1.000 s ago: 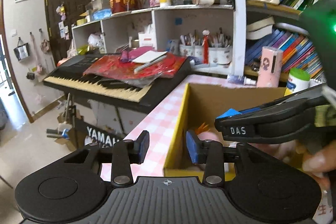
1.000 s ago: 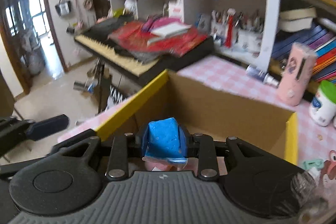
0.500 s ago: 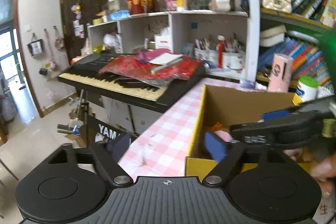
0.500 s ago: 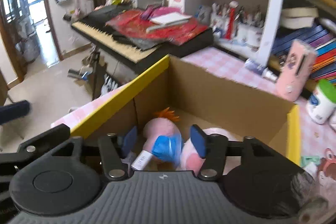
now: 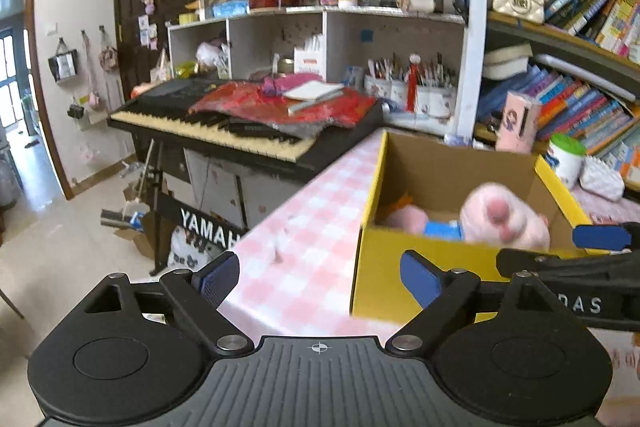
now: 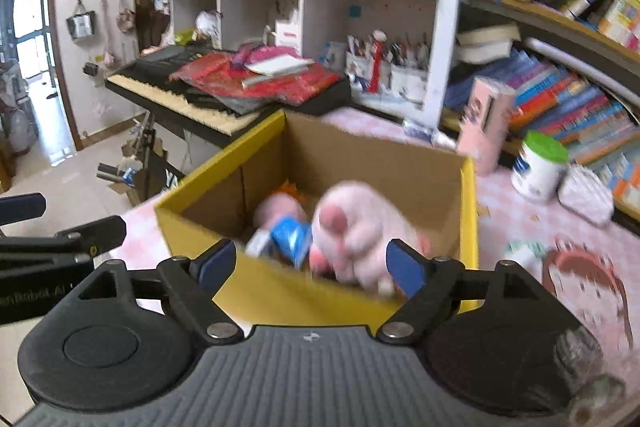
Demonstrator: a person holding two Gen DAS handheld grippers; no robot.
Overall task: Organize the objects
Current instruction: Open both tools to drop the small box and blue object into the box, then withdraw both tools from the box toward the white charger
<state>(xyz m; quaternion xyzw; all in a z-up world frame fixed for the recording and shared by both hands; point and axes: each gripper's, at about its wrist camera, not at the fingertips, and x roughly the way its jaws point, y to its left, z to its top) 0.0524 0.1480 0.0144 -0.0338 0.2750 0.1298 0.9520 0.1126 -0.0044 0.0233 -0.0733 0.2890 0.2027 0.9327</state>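
Both claws have just been opening: our left gripper (image 5: 320, 277) stands apart over the checked tablecloth (image 5: 304, 239), our right gripper (image 6: 306, 263) apart, nothing between. The blue packet (image 6: 290, 237) lies in the cardboard box (image 6: 400, 155) beside the pink plush (image 6: 352, 227). Swinging away carelessly, we could clip the box's rim and shove it.
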